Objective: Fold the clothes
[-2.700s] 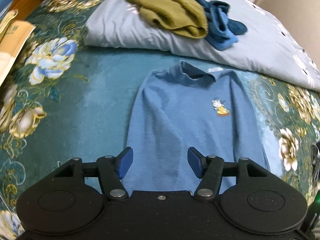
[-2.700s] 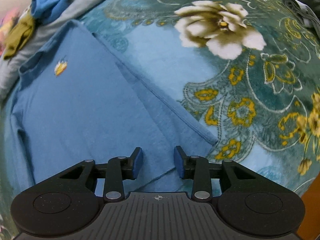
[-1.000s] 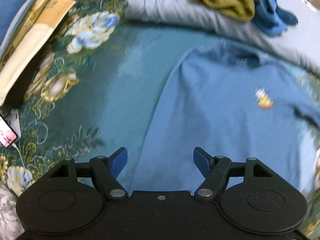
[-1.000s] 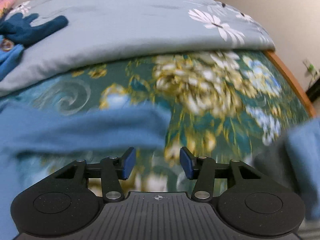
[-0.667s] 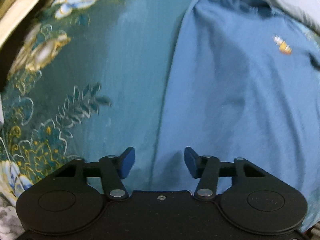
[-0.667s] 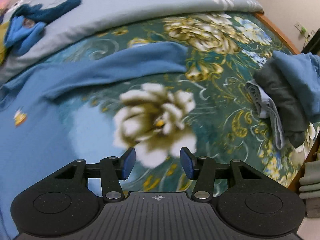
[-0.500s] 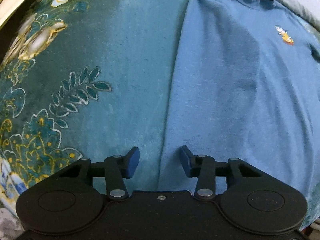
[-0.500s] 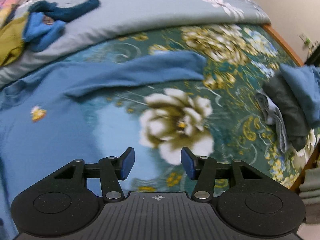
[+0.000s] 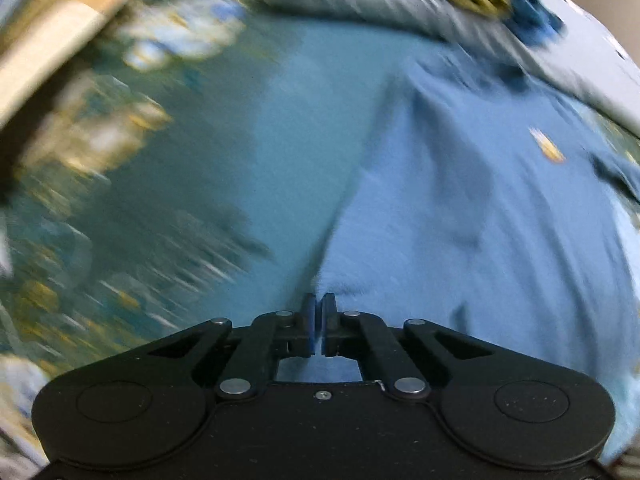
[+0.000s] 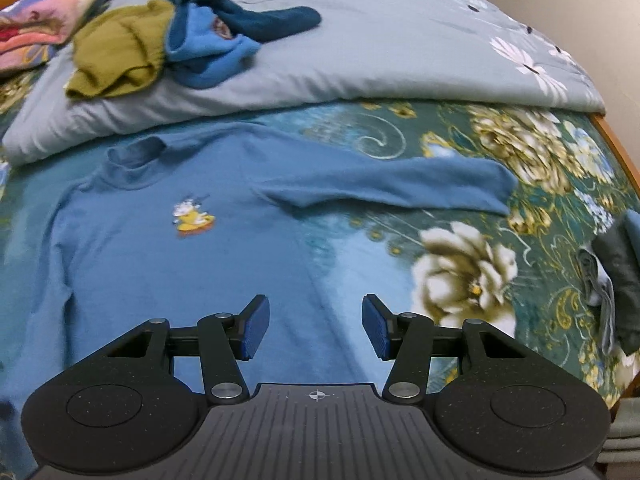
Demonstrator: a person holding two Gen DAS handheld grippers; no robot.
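A blue long-sleeve shirt with a small cartoon patch lies face up on the floral bedspread. Its right sleeve is stretched out sideways. My left gripper is shut on the shirt's left edge near the hem; this view is motion-blurred. My right gripper is open and empty, above the shirt's lower right side.
A grey quilt lies across the back with an olive garment and blue garments piled on it. Folded dark and grey clothes sit at the right edge. A wooden bed edge runs along the right.
My left gripper closed on the shirt's left edge and is moving fast. My right gripper drew back from the spread sleeve toward the shirt's lower right side, still open.
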